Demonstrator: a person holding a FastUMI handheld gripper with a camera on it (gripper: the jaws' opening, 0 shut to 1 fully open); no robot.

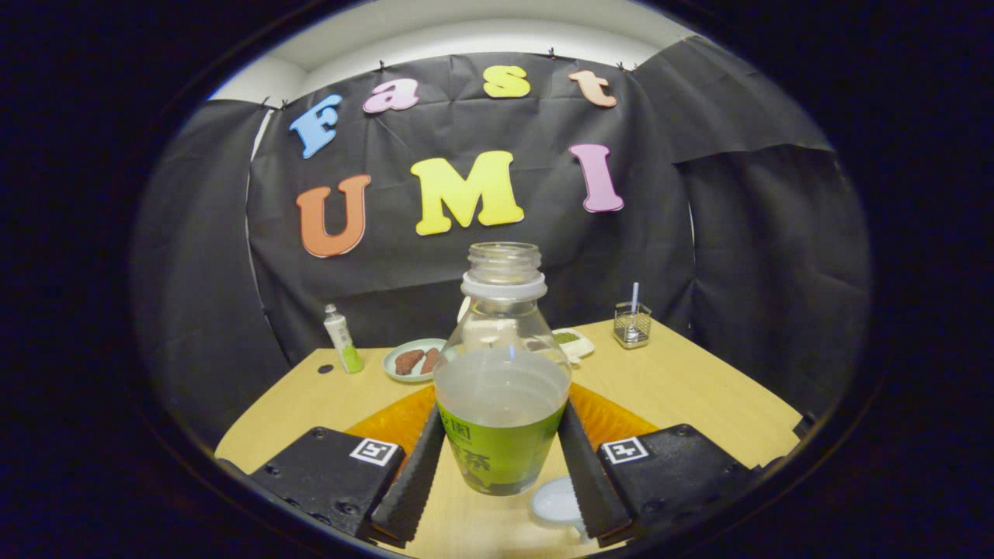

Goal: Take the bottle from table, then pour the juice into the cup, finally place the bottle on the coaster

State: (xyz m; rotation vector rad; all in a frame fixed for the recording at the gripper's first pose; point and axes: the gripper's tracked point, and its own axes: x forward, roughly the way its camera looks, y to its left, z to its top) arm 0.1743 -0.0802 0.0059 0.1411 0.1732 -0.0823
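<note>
Gripping the uncapped juice bottle [502, 388] by its green-labelled lower body, the claw [501, 466] has both fingers pressed against its sides, and the bottle stands upright between them over the wooden surface [683, 388]. A small white cup [557, 501] sits below at about 5 o'clock from the bottle, beside the right finger. An orange coaster [388, 423] lies just behind the bottle. Since the mouth is open, a hasty tilt could slosh juice past the small cup, and the smooth plastic may slip in the grip.
</note>
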